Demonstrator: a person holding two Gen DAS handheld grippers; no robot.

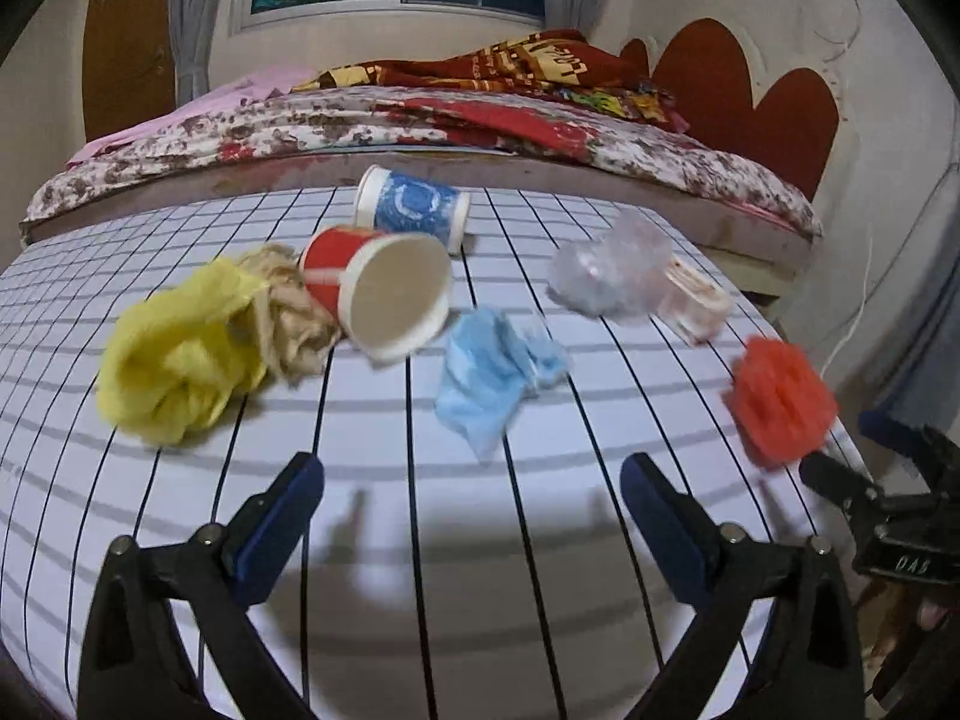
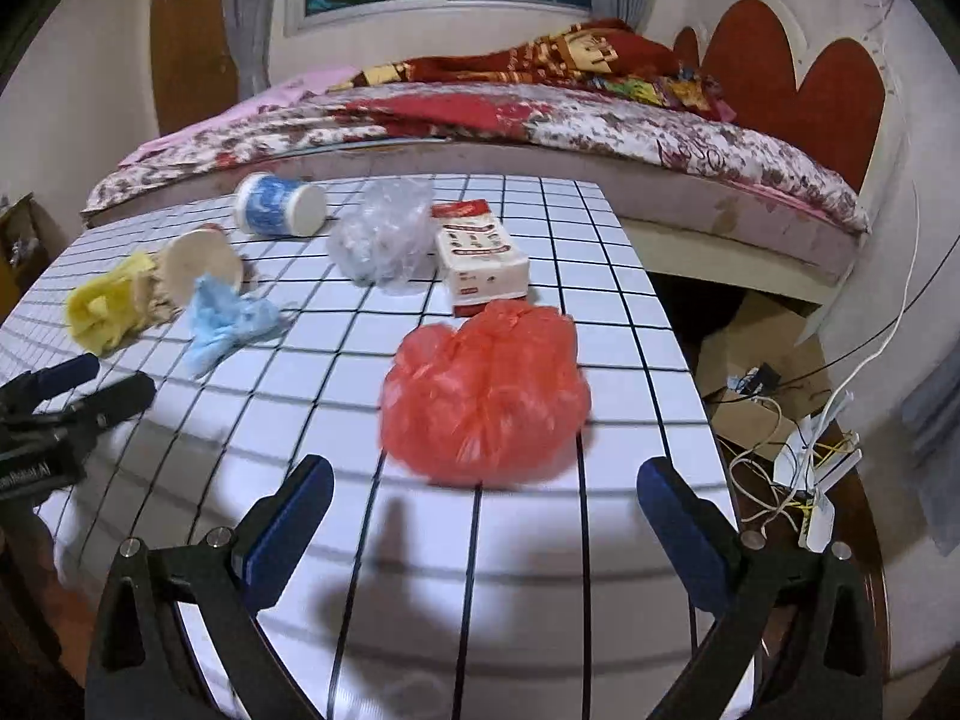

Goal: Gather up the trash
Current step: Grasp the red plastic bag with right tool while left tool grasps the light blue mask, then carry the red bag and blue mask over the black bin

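Observation:
Trash lies scattered on a white grid-lined table [image 1: 480,570]: a yellow bag [image 1: 174,360], beige crumpled paper [image 1: 294,318], a tipped red cup [image 1: 384,294], a tipped blue-and-white cup [image 1: 414,210], a light blue wad [image 1: 492,372], a clear plastic bag [image 1: 606,270], a small carton [image 1: 693,300] and a red bag [image 1: 780,402]. My left gripper [image 1: 471,468] hangs open over bare table, short of the blue wad. My right gripper [image 2: 486,471] is open too, with the red bag [image 2: 486,396] just ahead of its fingertips and not pressed.
A bed [image 1: 420,132] with a floral cover runs along the table's far edge. On the floor to the table's right sit a cardboard box [image 2: 756,360] and tangled cables [image 2: 798,468]. The table's right edge is close to the red bag.

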